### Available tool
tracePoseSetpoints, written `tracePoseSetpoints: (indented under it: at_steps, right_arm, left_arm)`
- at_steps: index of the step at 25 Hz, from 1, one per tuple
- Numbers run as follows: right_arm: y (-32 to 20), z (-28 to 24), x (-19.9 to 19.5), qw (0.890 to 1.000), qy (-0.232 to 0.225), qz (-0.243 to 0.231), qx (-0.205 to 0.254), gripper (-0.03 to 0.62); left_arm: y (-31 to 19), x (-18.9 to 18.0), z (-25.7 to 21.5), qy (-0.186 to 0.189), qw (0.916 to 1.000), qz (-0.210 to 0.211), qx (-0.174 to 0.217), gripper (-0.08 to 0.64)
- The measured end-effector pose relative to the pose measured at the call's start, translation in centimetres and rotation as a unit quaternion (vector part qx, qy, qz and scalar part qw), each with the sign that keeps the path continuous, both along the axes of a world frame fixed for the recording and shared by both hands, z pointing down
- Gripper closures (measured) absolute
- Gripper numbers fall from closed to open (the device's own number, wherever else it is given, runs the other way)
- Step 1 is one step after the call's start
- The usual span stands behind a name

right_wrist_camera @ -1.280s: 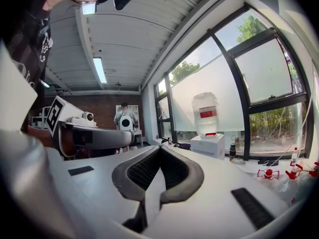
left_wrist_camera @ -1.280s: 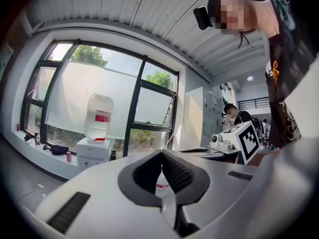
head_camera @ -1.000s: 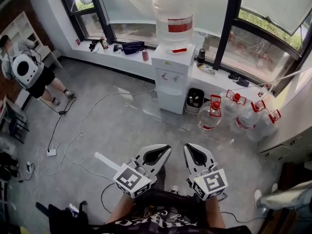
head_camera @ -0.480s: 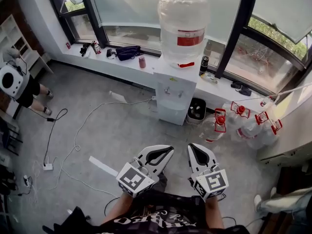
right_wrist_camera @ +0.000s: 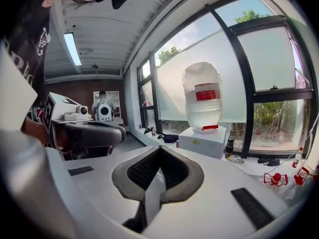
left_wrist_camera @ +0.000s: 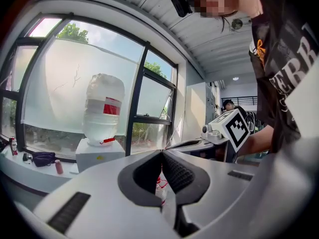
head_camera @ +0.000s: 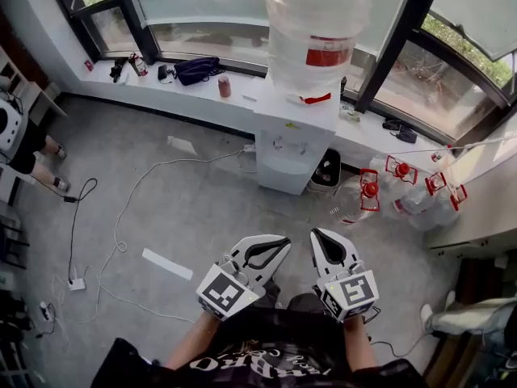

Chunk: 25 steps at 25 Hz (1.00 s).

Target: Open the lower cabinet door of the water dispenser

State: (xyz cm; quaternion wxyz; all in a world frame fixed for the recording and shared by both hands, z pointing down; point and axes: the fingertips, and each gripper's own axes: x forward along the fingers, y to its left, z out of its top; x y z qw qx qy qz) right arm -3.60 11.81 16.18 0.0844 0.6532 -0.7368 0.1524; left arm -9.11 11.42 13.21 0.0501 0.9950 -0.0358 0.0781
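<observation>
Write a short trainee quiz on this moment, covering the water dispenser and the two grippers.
1. Multiple choice: what stands on top of the water dispenser?
A. a large clear water bottle
B. a kettle
C. a potted plant
2. Short answer: how do the jaws of the left gripper and the right gripper stand, and is anything between them?
3. True or false: the right gripper is touching the water dispenser.

Key:
1. A.
2. Both pairs are together, with nothing held.
3. False. Both grippers are near the person's body, with open floor between them and the dispenser.
</observation>
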Motion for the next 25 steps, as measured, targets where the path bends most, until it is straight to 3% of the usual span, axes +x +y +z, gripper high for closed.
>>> tracePoseSetpoints:
  at_steps: [5,11,20,25]
  right_arm:
    - [-3.5,3.0,1.9,0.999,0.022,-0.01,-0.02,0.58]
    - [-7.6,8.4,7.3,0.999,0.041,-0.012,-0.032,0.58]
    - [-12.0,22.1,19.2,0.996,0.044,-0.01,-0.08,0.58]
    - [-13.6,30.0,24.3,0.992,0.051,-0.023,-0.114,0.578]
  left_arm:
    - [-2.9,0.9,2.2,0.0,1.0,0.008,0.002,0.546]
    - [-5.6,3.7,6.1,-0.001,1.0,0.002,-0.002,0.546]
    - [-8.2,12.9,15.4,-0.044,0.9989,-0.001,-0.015,0.546]
    - [-10.5,18.2,20.4,-0.062,0.9978,-0.023,-0.006,0.546]
